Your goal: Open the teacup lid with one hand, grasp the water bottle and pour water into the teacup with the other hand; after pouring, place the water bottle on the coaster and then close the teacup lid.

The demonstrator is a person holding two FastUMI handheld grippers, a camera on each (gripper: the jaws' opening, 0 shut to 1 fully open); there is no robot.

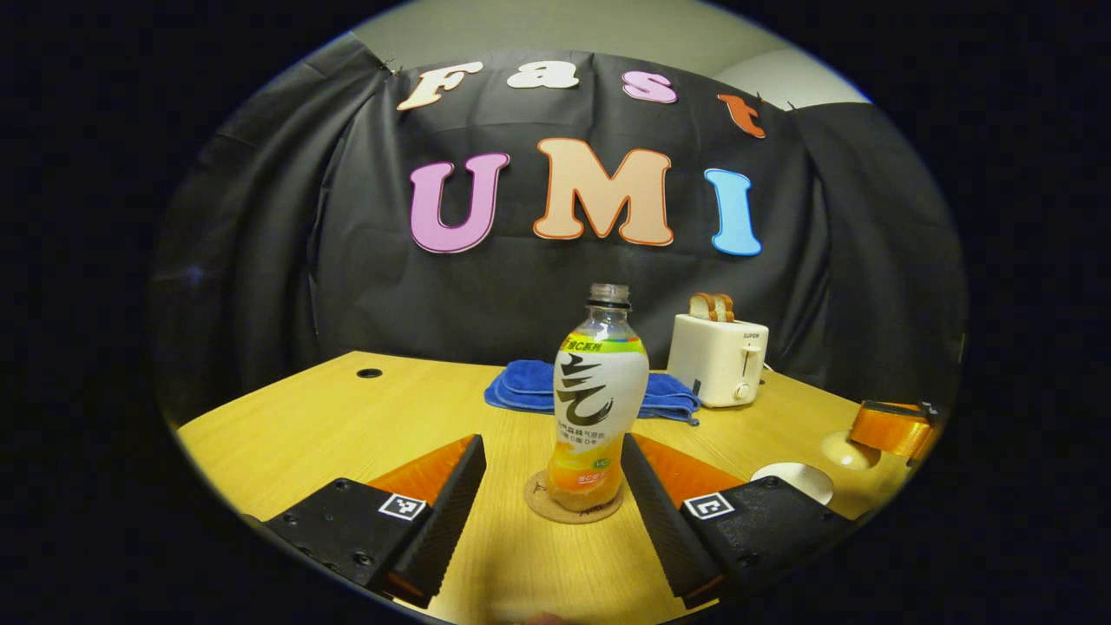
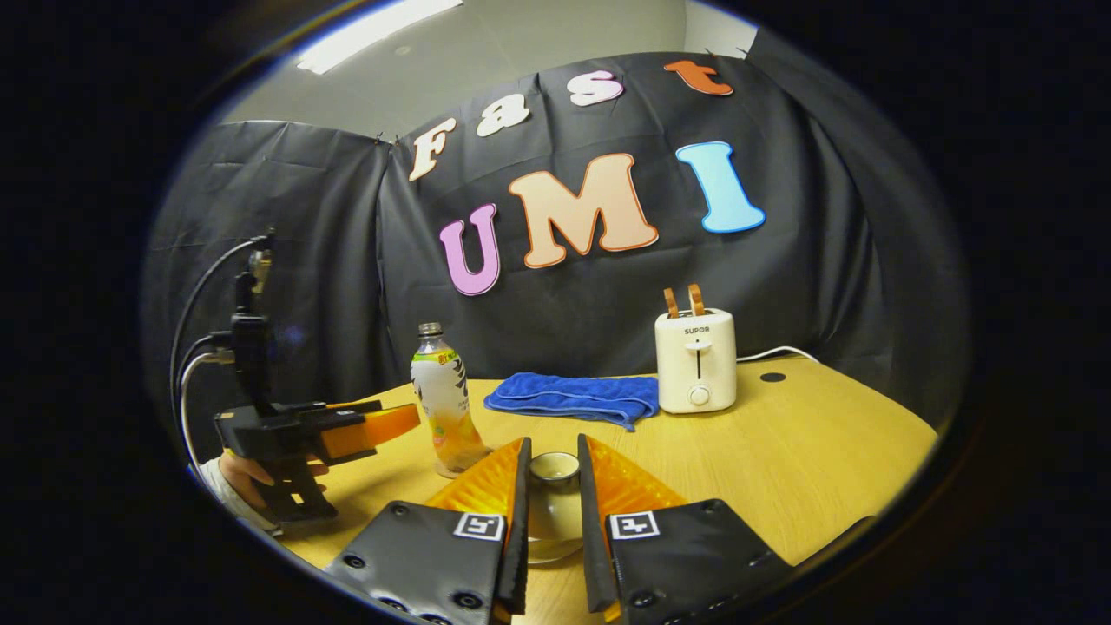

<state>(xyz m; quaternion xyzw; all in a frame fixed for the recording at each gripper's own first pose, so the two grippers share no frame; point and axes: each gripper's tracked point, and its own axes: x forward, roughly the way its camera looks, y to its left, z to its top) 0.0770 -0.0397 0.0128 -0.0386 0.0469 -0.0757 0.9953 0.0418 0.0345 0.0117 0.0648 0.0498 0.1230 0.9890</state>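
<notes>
wooden table point(image 1: 330, 417), black cloth wall point(image 1: 521, 295) behind

The toaster point(image 2: 695, 359) front reads "SUPOR"; the bottle's point(image 1: 597, 401) print is unreadable.

Black, wedge-shaped left gripper point(image 1: 554, 486) with orange side panels, ribbed inner finger faces, recessed screws and square black-and-white marker tags; the matching black-and-orange right gripper point(image 2: 552, 521) carries the same tags and screws. In the right gripper view, black cables point(image 2: 195, 347) loop from the left gripper's upright mast above a hand point(image 2: 247, 476) in a pale cuff.
</notes>
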